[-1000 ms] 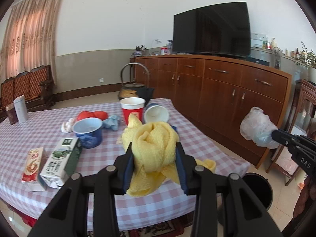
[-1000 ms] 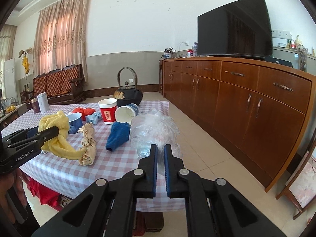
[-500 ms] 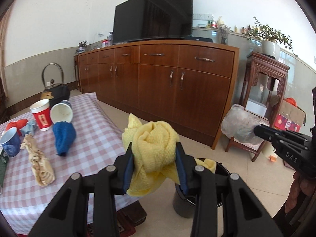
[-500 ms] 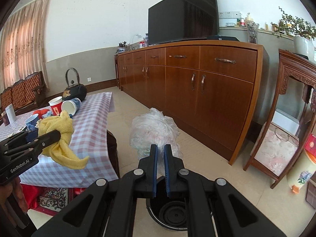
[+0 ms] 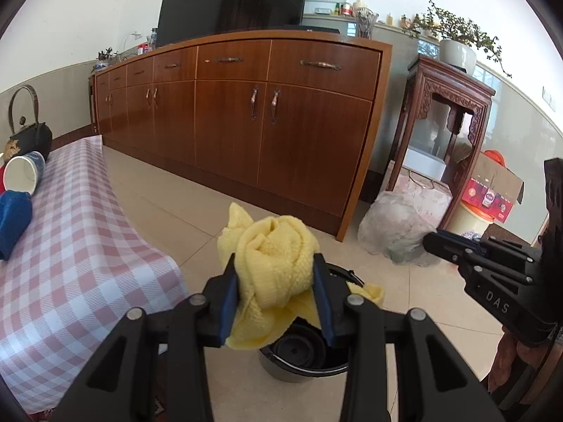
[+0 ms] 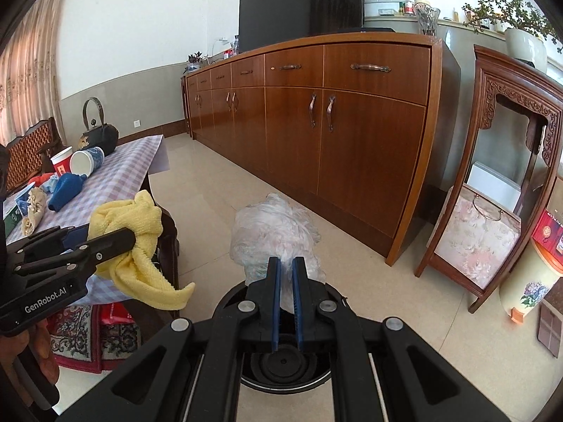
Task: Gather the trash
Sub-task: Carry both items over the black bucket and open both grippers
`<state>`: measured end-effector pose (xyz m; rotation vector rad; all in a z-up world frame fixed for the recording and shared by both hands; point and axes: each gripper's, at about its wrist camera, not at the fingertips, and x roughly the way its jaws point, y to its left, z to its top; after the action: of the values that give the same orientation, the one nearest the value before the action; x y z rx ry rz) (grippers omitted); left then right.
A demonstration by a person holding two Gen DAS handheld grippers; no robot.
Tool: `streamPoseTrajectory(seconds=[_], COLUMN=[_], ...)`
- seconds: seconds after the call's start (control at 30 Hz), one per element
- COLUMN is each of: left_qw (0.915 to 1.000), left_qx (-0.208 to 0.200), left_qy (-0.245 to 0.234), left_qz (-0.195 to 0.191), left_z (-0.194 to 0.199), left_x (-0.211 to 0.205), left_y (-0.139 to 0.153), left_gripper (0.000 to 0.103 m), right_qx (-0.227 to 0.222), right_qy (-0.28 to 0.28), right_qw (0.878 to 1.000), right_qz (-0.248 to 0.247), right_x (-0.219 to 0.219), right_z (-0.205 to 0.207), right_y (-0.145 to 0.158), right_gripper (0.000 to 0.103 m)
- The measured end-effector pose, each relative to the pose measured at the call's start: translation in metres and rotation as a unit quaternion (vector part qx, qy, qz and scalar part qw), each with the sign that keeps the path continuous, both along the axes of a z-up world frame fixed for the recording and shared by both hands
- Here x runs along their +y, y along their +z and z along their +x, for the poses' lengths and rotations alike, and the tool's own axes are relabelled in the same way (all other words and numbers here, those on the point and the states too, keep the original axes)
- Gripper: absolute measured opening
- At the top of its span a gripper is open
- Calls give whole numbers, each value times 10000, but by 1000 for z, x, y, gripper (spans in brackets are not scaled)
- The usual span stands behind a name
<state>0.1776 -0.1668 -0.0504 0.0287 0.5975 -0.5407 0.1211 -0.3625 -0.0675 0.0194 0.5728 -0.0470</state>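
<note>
Long wood sideboard [image 5: 246,123] w/ drawers & metal handles runs along white wall, grey dado below. Big dark TV [image 6: 299,3] on top at 12 o'clock. Carved dark-wood stand [image 6: 506,161] at 3 o'clock, potted plant [image 5: 457,42] on it. Glossy beige tile floor [image 6: 218,190]. Pink-check tablecloth table [image 5: 70,246] at 9 o'clock; curtain [image 6: 24,81] at 10 o'clock, bright daylight.

Bright, sharp daylight; strong fisheye curvature, dark vignetted corners.
</note>
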Motion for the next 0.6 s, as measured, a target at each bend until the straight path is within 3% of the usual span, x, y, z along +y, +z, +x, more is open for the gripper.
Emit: streamPoseTrajectory(seconds=[0.6], left_qw=[9957], left_qx=[715], left_qy=[-306], left_qz=[507], left_z=[33], left_x=[-51], left_y=[-64], left_gripper=[42], right_qx=[980], right_qy=[26], right_qw=[9949], right_qz=[254], right_x=[-38], right_z=[40], right_y=[-79], right_gripper=[7])
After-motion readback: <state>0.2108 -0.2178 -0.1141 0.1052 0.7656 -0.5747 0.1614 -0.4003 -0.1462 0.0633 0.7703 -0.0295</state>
